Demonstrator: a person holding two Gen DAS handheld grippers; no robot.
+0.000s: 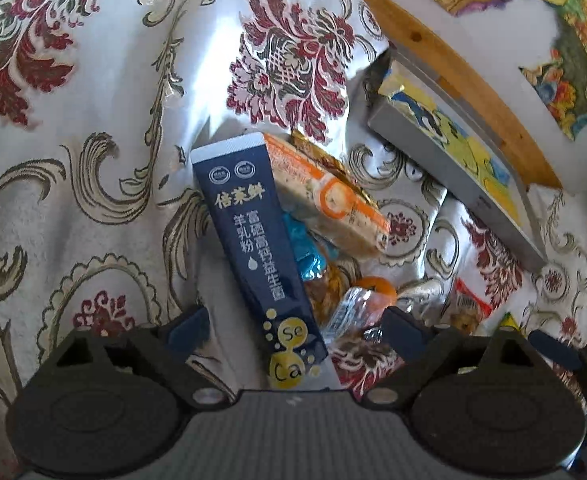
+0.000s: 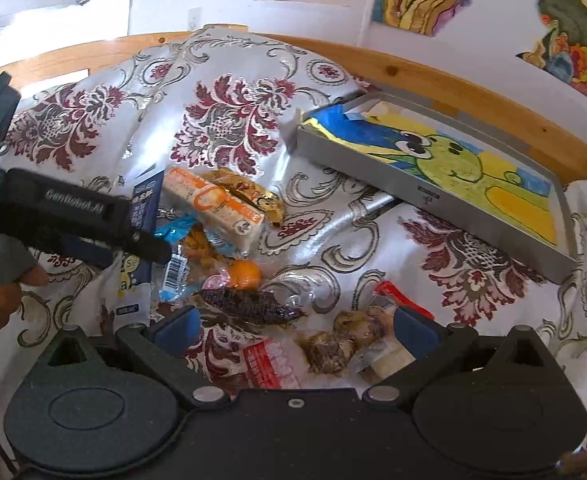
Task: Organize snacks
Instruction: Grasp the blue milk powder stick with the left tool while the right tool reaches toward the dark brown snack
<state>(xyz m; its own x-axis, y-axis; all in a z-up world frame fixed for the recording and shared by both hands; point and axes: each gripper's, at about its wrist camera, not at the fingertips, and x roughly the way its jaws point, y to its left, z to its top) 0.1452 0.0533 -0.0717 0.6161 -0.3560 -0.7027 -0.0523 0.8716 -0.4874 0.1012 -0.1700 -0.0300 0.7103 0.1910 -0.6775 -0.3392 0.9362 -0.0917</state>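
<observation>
straddling the navy sachet (image 1: pixel 253 248) with jaws wide and gripping nothing, the left gripper (image 1: pixel 293 330) hovers over the snack pile on the floral cloth (image 1: pixel 73 120). rightward, the right gripper (image 2: pixel 293 330) gapes empty above a clear nut packet (image 2: pixel 333 344); the grey tray (image 2: pixel 433 196) sits beyond.

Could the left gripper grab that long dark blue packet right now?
Probably yes. The left gripper is open, its fingers either side of the dark blue packet, which lies on top of the snack pile with nothing over it. Only other wrappers crowd its right edge.
</observation>
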